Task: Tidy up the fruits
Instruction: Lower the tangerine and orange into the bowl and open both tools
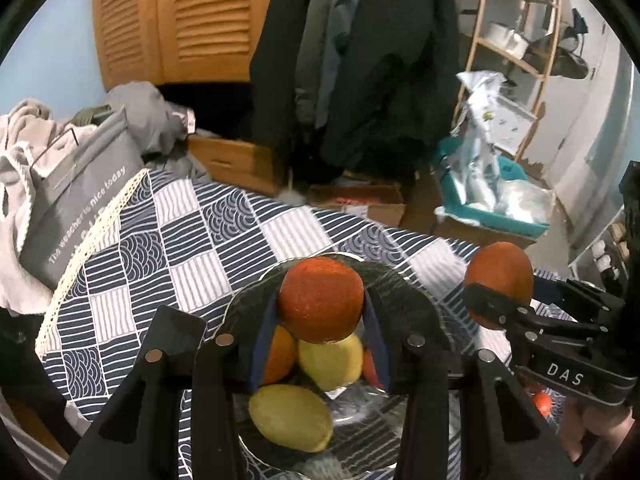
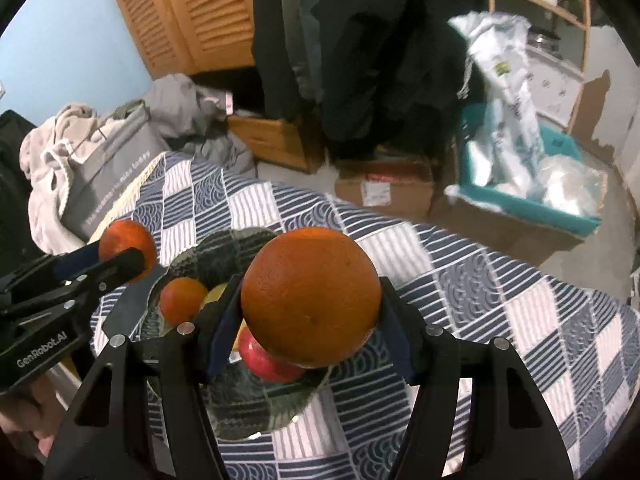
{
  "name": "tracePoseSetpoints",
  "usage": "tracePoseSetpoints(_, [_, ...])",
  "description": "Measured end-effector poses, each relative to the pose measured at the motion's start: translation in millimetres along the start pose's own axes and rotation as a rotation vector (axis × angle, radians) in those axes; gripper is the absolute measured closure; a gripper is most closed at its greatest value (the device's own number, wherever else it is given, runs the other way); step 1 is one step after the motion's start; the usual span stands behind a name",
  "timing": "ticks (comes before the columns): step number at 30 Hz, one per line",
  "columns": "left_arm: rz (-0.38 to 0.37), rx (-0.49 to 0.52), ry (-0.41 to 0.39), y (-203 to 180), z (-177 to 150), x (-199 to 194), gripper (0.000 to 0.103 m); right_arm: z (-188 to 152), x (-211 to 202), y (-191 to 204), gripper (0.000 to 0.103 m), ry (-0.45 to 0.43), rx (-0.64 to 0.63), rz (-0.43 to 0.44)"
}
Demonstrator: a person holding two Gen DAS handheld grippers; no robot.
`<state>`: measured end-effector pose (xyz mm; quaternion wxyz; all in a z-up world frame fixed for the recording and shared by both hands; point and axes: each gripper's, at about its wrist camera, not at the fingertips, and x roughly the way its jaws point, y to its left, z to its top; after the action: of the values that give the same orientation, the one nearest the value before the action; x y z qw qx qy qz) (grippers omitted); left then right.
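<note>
Your left gripper (image 1: 322, 300) is clamped on a dark orange (image 1: 322, 299), blue-padded fingers (image 1: 264, 344) pressed to both sides, and it hangs right above the glass bowl (image 1: 404, 292). Inside that bowl you've got two yellow lemons (image 1: 291, 422), another orange tucked behind, and a sliver of something red at the right.

Your right gripper (image 2: 311, 300) is squeezed shut on a second orange (image 2: 311, 296), held over the bowl's right side, with a red apple (image 2: 266, 360) just under it and a small orange (image 2: 183, 300) further left in the bowl.

Writing you can actually read: "DAS" (image 1: 565, 369) on the side of your right gripper as seen from the left wrist, and "GenRobot.AI" (image 2: 41, 350) on your left gripper's body from the right wrist.

The bowl sits on a tablecloth (image 1: 192, 232) of navy and white squares, stripes and wave patterns, with a cream lace edge on the far left.

Past the table edge, a grey bag (image 1: 80, 196) reads "The weather is nice today", with pale clothes heaped around it. Behind that: wooden louvred doors (image 1: 180, 20), dark coats (image 1: 360, 60) hanging, cardboard boxes on the floor, a teal bin (image 1: 492, 200) stuffed with plastic bags, a light wood shelf (image 1: 516, 40), and pale blue walls.
</note>
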<state>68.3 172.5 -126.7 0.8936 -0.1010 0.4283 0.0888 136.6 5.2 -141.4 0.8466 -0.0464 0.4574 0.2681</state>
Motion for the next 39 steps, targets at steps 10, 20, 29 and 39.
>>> tracePoseSetpoints(10, [0.015, -0.078, 0.096, 24, -5, 52, 0.059, -7, 48, 9, 0.039, 0.092, 0.003, 0.044])
tracePoseSetpoints(20, [0.009, -0.125, 0.162, 38, -16, 78, 0.059, -13, 66, 11, 0.039, 0.136, 0.003, 0.065])
tracePoseSetpoints(29, [0.012, -0.092, 0.194, 31, -18, 81, 0.043, -9, 68, 8, 0.036, 0.149, 0.035, 0.105])
tracePoseSetpoints(39, [0.029, -0.054, 0.181, 21, -17, 67, 0.04, -5, 52, 12, 0.036, 0.112, 0.004, 0.09])
